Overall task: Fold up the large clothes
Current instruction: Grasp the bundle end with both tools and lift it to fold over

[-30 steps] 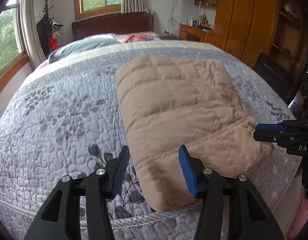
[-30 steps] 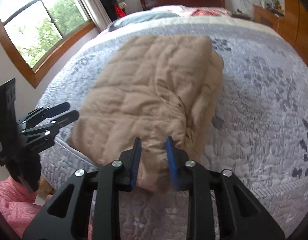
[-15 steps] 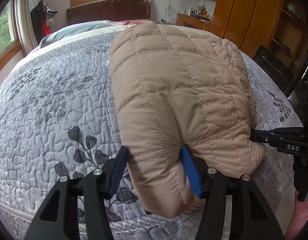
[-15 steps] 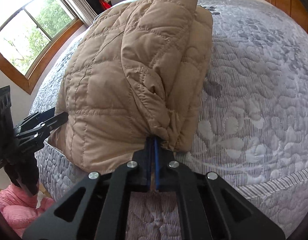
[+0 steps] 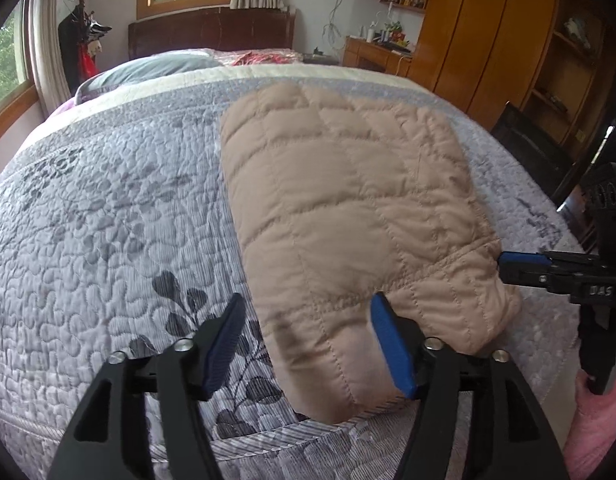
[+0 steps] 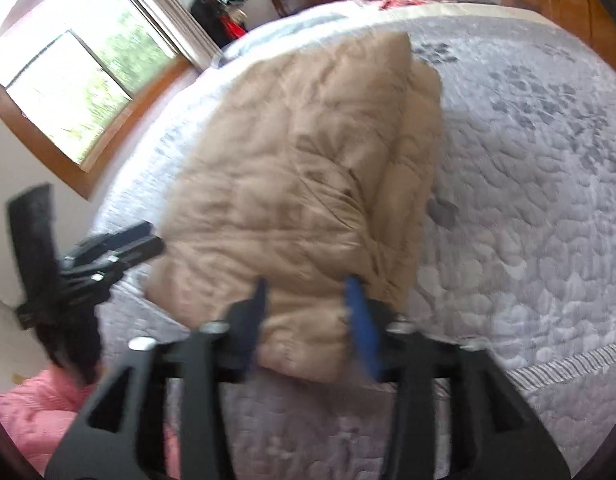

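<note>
Jaws wide apart on both sides right now. Left hand-held gripper point(image 5: 303, 344) is spread open at the near edge of the jacket point(image 5: 348, 216), with its right pad point(image 5: 392, 348) up against the tan quilted fabric and the left pad sitting over the bedspread point(image 5: 107, 220), so it's touching but not pinching anything. Right hand-held gripper point(image 6: 308, 312) is open too, and the near corner of the jacket point(image 6: 308, 168) bulges in between its fingers; that view is pretty blurry, so I can't tell how firmly the fabric presses on them. From the left camera you can see the right hand-held gripper point(image 5: 520, 266) coming in from the side, tip right at the jacket's right edge. The jacket itself lies folded into a rough rectangle on the bed, close to the foot edge, running lengthwise toward the headboard point(image 5: 211, 34). No containers in sight, just a wardrobe point(image 5: 488, 32) off to the right and a window point(image 6: 75, 92) on the left.
</note>
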### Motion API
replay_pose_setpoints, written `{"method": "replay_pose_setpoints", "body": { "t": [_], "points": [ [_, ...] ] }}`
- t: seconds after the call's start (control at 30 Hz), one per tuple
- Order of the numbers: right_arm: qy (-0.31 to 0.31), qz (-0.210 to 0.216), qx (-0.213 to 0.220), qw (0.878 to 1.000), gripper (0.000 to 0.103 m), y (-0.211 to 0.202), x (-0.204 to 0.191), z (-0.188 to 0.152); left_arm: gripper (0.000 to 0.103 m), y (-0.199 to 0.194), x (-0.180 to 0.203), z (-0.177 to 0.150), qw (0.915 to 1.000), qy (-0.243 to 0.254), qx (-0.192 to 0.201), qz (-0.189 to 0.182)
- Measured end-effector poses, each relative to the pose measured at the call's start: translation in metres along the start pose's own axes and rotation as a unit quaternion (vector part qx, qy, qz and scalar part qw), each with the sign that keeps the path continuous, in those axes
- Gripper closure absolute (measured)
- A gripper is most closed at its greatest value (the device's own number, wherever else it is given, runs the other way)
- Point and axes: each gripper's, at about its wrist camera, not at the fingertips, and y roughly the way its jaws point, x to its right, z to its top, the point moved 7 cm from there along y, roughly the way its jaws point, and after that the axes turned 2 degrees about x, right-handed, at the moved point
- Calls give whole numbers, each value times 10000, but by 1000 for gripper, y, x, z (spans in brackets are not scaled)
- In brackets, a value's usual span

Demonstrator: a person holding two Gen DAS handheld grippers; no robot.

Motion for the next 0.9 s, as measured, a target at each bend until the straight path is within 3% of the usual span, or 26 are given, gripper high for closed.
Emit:
{"method": "replay_pose_setpoints", "body": {
  "t": [0.03, 0.07, 0.17, 0.43, 0.57, 0.77, 0.9],
  "points": [
    [0, 41, 93, 9999, 26, -4, -1, 6, 32, -2, -2, 4, 10000, -15, 33, -42],
    [-9, -55, 220, 9997, 20, -9, 1, 11, 29, -4, -5, 8, 9999, -20, 69, -79],
    [10, -136, 431, 9990, 13, -16, 9, 25, 22, -3, -16, 17, 9997, -105, 99, -203],
    [698, 577, 106, 9958, 12, 14, 49, 35, 20, 32, -38, 26, 9956, -480, -348, -722],
    [868, 679, -35, 9939, 11, 32, 58, 29, 17, 49, -42, 27, 9878, -762, -505, -1261],
    [1086, 1269, -241, 9856, 8, 53, 62, 25, 13, 72, -37, 28, 9738, -953, -683, -1950],
    [1069, 1415, -244, 9838, 7, 63, 62, 29, 7, 85, -31, 28, 9679, -1028, -712, -2179]
  ]
}}
